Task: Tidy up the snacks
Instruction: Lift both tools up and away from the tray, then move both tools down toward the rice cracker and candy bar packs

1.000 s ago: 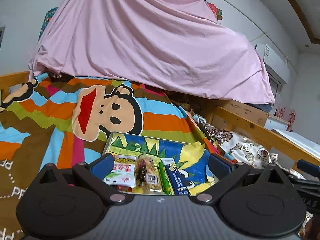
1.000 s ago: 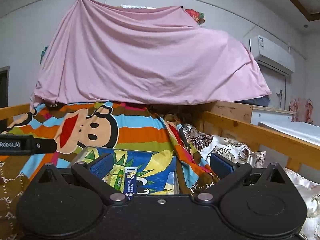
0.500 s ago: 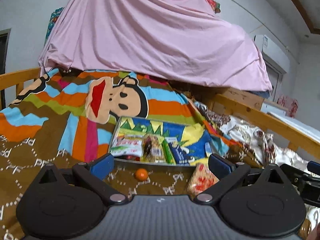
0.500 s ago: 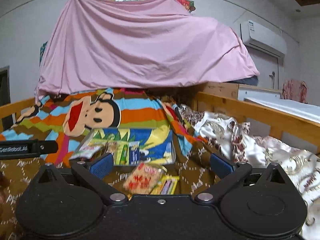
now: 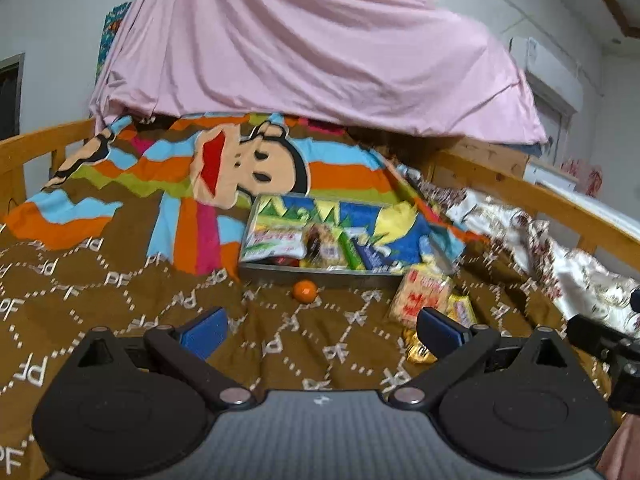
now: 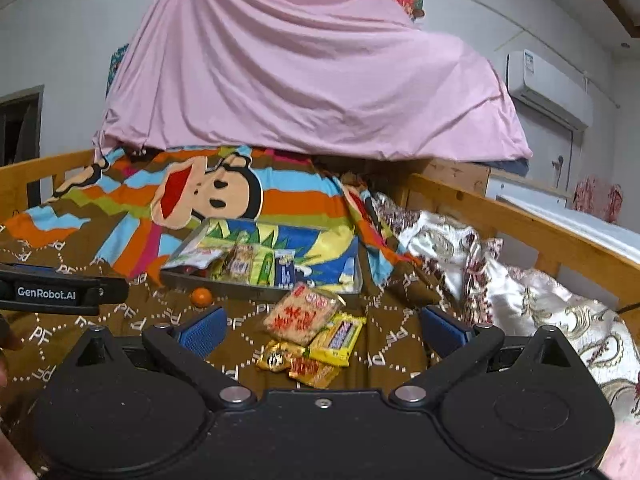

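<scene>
Both claws are held low and level over the bed: the left claw (image 5: 320,326) and the right claw (image 6: 322,326) are spread wide, with nothing gripped. Loose snack packets (image 6: 306,314) and an orange (image 6: 201,297) are seen on the blanket (image 6: 60,320), just before the tray (image 6: 280,284) of snacks.

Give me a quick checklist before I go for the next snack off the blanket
1. Left tool open and empty: ok.
2. Right tool open and empty: ok.
3. Loose snacks in sight: ok. Clear packet of red-printed crackers, yellow wrapped bar, gold foil packet and small orange fruit lie on the brown patterned blanket.
4. Room in the shallow metal tray with the cartoon lining: ok, right part bare.
5. Packets separate enough for a single grasp: not ok, they overlap.
</scene>
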Demonstrator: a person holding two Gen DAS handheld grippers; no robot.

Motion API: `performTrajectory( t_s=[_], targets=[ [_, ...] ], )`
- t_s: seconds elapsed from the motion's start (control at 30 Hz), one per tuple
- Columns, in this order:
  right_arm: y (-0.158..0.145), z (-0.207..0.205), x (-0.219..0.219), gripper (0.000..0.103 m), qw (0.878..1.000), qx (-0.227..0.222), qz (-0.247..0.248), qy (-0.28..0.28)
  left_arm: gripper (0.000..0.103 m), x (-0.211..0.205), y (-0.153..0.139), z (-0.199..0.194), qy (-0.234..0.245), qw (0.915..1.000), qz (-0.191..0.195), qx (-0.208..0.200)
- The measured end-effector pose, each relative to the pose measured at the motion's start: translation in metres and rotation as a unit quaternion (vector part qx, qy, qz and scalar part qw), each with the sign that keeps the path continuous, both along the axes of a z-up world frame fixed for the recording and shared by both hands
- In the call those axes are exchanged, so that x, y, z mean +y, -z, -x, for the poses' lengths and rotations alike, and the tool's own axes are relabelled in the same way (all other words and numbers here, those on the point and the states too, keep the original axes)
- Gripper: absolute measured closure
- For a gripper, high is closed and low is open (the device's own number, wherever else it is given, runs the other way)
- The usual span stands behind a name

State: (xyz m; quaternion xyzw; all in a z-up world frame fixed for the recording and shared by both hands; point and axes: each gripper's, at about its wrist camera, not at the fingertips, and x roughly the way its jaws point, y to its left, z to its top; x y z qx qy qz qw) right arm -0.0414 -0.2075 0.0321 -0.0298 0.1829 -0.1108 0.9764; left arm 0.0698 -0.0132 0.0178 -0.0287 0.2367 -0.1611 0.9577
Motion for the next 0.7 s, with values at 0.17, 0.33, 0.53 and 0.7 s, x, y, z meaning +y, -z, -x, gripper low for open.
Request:
performTrajectory(
  t_s=[0.17,0.33,0.53,0.7],
  targets=[
    [0.005,-0.009,-0.007,0.001,0.999,0.032,-0.019,0.006,0.000,0.000,0.007,-0.006,-0.007,0.9997,-0.011,0.022],
    [0.016,-0.030,-0.017,0.001,0.993,0.101,-0.056,0.011,0.000,-0.003,0.015,-0.008,0.008,0.9992,-0.022,0.033],
    [0.027,-0.058,-0.033,0.001,0.978,0.174,-0.115,0.006,0.000,-0.012,0.027,-0.012,0.027,0.9975,-0.025,0.061],
    [0.037,-0.087,-0.054,0.001,0.957,0.234,-0.169,-0.016,0.000,-0.022,0.036,-0.015,0.048,0.9958,-0.034,0.070]
  ],
)
